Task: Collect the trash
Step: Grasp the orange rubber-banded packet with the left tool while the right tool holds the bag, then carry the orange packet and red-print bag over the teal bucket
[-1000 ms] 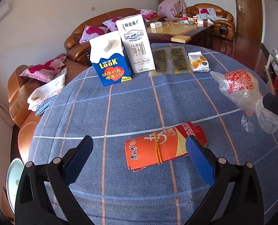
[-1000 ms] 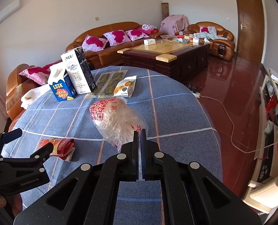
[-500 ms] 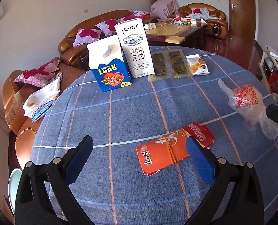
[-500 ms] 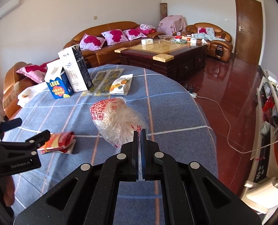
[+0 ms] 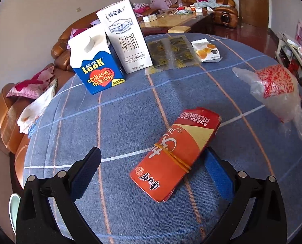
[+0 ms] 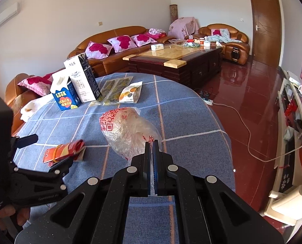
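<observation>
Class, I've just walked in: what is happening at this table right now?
A person is clearing trash with two handheld grippers. The right gripper is shut on a clear plastic bag. The left gripper is open around a flattened red packet lying on the blue checked tablecloth, not yet grasped.

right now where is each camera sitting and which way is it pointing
Left wrist: sits on the left gripper, looking forward and down over the table at the red packet between its open fingers; both black fingers show.
Right wrist: sits on the right gripper, facing across the table toward the sofa; its fingers are shut on the plastic bag, and the left gripper shows at the lower left.
Shared: red packet, plastic bag, blue carton, white milk carton.
</observation>
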A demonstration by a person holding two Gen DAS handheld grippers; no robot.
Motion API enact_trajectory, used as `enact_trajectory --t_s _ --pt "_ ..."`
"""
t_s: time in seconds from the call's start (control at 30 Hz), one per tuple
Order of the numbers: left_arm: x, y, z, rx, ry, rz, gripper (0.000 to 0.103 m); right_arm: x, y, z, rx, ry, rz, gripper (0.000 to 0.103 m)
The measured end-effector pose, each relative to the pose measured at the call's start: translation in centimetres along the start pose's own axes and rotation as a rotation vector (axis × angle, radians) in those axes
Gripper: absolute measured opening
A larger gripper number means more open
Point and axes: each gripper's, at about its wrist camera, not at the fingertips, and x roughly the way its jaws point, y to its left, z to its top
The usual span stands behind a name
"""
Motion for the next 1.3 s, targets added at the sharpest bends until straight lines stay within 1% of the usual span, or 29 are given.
enact_trajectory --t_s 0.1,0.13,0.17,0.2,0.23,0.27,0.3,0.33,0.37,0.53,0.7,0.77,0.9,0.97,1.3 --pt "0.4 0.8 -0.1 -0.038 0.019 -0.055 0.095 0.2 0.2 -0.1 -0.007 0.003 0.003 0.003" --pt "0.4 1.0 -0.3 -0.051 0.023 -0.089 0.089 0.3 0.2 -0.2 -0.008 0.006 0.004 0.003" --pt "0.3 1.2 -0.4 -0.060 0.028 -0.126 0.080 0.4 0.2 -0.2 -0.008 0.008 0.004 0.003" --pt "0.2 1.2 -0.5 -0.065 0.032 -0.153 0.076 0.3 0.2 -0.1 -0.010 0.007 0.004 0.003" --pt "0.1 1.2 -0.5 -0.065 0.033 -0.171 0.067 0.3 0.3 -0.1 -0.014 0.007 0.004 0.003" --pt "-0.1 0.9 -0.6 -0.057 0.029 -0.180 0.058 0.3 0.4 -0.2 -0.020 0.008 0.003 0.003" --pt "-0.3 0.6 -0.7 -0.044 0.026 -0.178 0.055 0.4 0.6 -0.1 -0.028 0.010 0.001 0.003" --pt "-0.5 0.3 -0.9 -0.031 0.022 -0.178 0.048 0.4 0.7 -0.1 -0.033 0.010 0.000 0.003" --pt "-0.7 0.1 -1.0 -0.024 0.021 -0.178 0.046 0.4 0.8 -0.1 -0.036 0.008 0.000 0.003" --pt "-1.5 -0.2 -1.6 0.004 0.015 -0.128 0.041 0.2 1.0 -0.2 -0.036 0.010 0.007 0.003" --pt "-2.6 1.5 -2.7 -0.041 0.007 -0.070 0.036 -0.1 1.9 -0.2 -0.050 0.009 0.030 0.003" --pt "-3.1 2.2 -3.2 -0.059 0.001 -0.061 0.033 -0.2 2.3 -0.1 -0.053 0.011 0.047 0.003" --pt "-4.2 3.4 -4.2 -0.070 -0.019 -0.007 0.027 -0.2 3.8 0.1 -0.078 0.008 0.072 0.003" --pt "-4.7 4.4 -4.8 -0.088 -0.029 0.016 0.023 -0.2 4.7 0.1 -0.092 0.007 0.087 0.003" --pt "-7.2 9.6 -8.0 -0.227 -0.041 0.058 0.017 0.1 9.8 -0.1 -0.159 0.004 0.192 0.003"
